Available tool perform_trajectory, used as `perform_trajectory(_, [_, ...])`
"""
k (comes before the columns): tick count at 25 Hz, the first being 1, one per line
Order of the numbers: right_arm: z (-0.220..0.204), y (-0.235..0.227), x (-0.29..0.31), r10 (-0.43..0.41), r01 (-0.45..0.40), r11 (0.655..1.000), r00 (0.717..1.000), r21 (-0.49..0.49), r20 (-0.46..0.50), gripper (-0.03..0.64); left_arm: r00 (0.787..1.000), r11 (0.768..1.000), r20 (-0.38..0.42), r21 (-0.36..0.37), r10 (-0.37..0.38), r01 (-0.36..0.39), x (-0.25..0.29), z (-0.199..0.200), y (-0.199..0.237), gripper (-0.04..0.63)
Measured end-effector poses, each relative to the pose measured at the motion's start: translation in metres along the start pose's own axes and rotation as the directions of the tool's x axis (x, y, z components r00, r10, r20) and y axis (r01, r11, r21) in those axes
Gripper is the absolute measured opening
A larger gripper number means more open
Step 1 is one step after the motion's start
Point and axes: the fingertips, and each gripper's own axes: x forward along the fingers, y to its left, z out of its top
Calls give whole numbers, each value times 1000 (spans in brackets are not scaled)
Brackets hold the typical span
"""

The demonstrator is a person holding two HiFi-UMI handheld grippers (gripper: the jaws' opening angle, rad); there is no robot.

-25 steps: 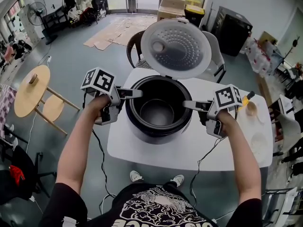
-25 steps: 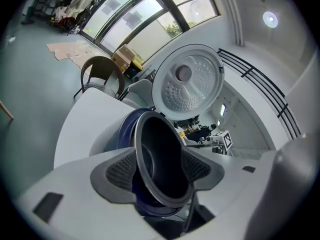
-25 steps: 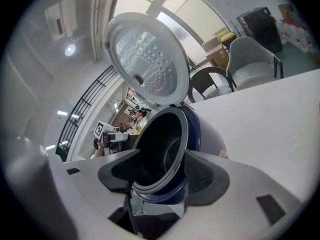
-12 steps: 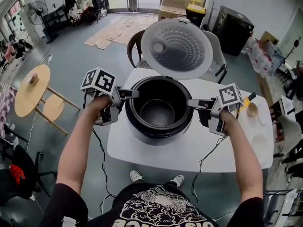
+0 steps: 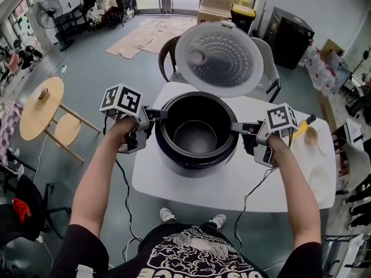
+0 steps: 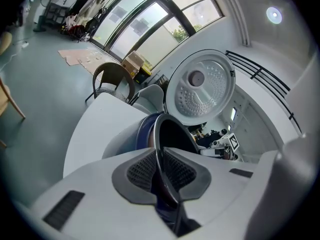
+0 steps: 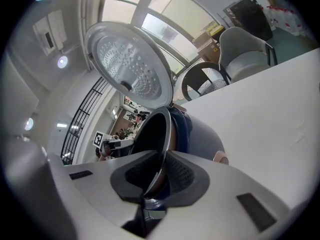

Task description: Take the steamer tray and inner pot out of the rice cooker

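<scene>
The rice cooker stands open on the white table, its lid tipped up behind. The black inner pot sits inside it, with nothing in it. My left gripper grips the pot's left rim and my right gripper grips the right rim. Both pairs of jaws have just been closing. In the left gripper view the thin dark rim runs between the ribbed pads of the left gripper. The right gripper view shows the rim pinched the same way by the right gripper.
A small bowl and a yellow-handled tool lie at the table's right end, with a pale round dish nearer me. Chairs stand behind the table. A round wooden side table is to the left.
Both grippers' jaws have narrowed from wide apart onto the inner pot's rim. The hands have hardly shifted, and the pot still sits in the cooker.
</scene>
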Motion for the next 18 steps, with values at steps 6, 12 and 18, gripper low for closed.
perform_trajectory(6, [1,6,-1,38,-41,997,998,73,41,55,999,1000,38,-20,-6,7,-3,1,-3,46])
perform_trajectory(12, [1,15,-5,3,-9,996,998,94,64,55,996,999,92,-34,-6,9,-11,5,-9,44])
perform_trajectory(18, [5,28,-14,-9,0,997,992,75,124,51,994,1000,112,-15,16,-14,-14,5,-11,46])
